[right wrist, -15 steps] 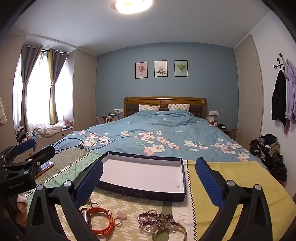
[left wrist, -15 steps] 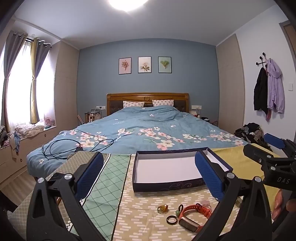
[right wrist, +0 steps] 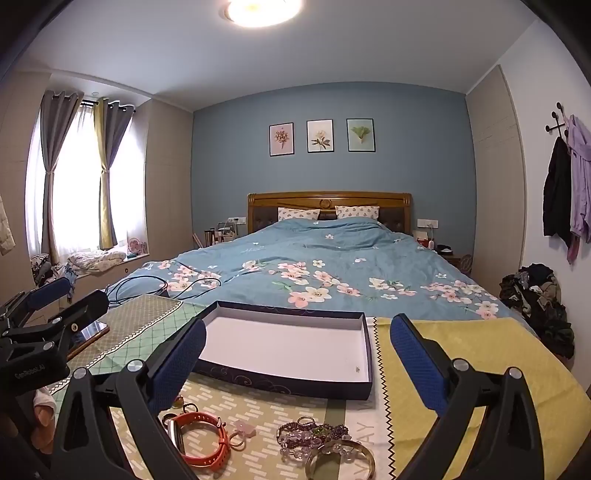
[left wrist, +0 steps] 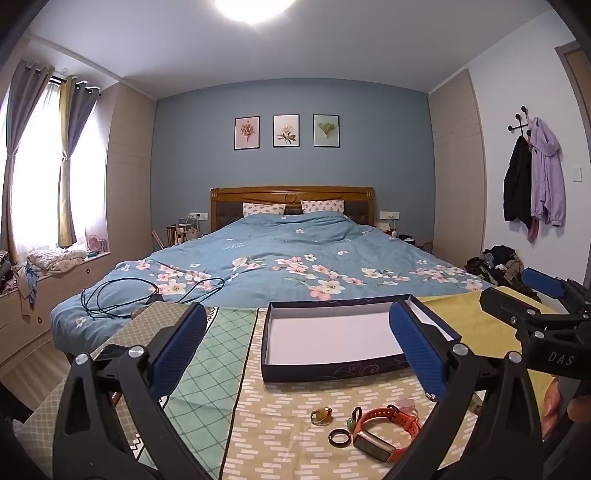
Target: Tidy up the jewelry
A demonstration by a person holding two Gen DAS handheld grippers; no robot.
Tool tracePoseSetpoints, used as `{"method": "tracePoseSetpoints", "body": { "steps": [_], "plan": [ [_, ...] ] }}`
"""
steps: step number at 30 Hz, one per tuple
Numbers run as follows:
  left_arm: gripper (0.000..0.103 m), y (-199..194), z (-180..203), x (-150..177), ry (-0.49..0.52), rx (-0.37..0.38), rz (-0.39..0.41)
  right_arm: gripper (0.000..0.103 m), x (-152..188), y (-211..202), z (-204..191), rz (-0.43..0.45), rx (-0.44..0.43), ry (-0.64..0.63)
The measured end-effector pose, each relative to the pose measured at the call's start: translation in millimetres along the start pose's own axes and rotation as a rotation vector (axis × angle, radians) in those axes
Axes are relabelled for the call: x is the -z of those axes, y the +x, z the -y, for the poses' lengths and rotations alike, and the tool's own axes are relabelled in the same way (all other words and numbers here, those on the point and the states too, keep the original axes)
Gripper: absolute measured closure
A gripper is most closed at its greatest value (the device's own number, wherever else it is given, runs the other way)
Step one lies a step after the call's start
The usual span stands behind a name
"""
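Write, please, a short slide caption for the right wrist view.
Open right gripper above watch and bracelets, facing the shallow box.

blue wall [left wrist: 291, 99] | wooden bed [left wrist: 291, 194] | curtained window [left wrist: 33, 177] | ceiling light [right wrist: 264, 11]

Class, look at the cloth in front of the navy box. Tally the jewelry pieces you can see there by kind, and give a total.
Smartwatch: 1, orange watch
Loose rings: 4: black ring, gold ring, green-stone ring, pink flower ring
Beaded bracelets: 1 cluster, purple beaded bracelet; strands cannot be separated
Bangles: 1, gold bangle
Total: 7, all outside the box
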State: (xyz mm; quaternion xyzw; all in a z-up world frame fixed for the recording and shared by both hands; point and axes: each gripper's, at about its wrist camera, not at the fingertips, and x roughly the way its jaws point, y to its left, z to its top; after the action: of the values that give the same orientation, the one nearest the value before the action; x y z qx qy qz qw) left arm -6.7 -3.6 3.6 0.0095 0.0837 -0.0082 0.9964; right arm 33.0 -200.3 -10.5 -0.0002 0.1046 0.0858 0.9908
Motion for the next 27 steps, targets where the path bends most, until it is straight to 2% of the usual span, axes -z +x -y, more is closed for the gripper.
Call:
{"method": "tracePoseSetpoints", "body": {
  "steps": [27],
  "plan": [
    [0.006,-5.2,-0.5,-2.8,0.001,-0.002,0.002,0.007,-1.8,0.9,-2.5,-0.001,-0.004,0.002]
  ]
}}
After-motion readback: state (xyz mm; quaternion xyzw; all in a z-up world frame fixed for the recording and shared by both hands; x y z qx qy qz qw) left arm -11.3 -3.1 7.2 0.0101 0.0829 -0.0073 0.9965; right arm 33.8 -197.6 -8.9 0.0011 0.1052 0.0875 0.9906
